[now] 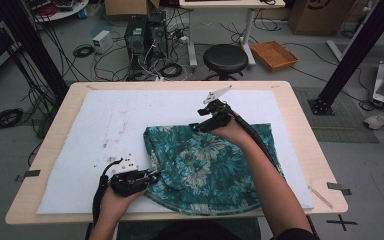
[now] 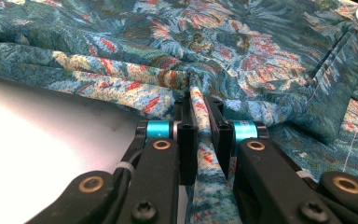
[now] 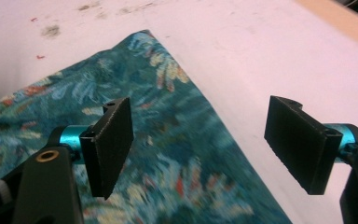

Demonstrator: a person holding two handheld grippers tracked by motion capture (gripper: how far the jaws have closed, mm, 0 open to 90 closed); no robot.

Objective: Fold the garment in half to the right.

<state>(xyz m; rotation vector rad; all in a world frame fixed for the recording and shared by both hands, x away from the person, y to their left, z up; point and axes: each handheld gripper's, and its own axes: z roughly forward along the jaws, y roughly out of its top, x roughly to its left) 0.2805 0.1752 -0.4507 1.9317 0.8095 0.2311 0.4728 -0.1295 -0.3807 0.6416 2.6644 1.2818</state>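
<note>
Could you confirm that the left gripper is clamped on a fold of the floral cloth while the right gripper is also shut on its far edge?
Not quite: the right gripper is open, its fingers apart above the floral cloth, as the right gripper view shows. The left gripper is indeed clamped on a fold.

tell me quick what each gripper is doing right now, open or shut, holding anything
left gripper: shut on a pinched fold of the floral cloth at its near left edge.
right gripper: open, holding nothing, above the cloth's far edge.
</note>
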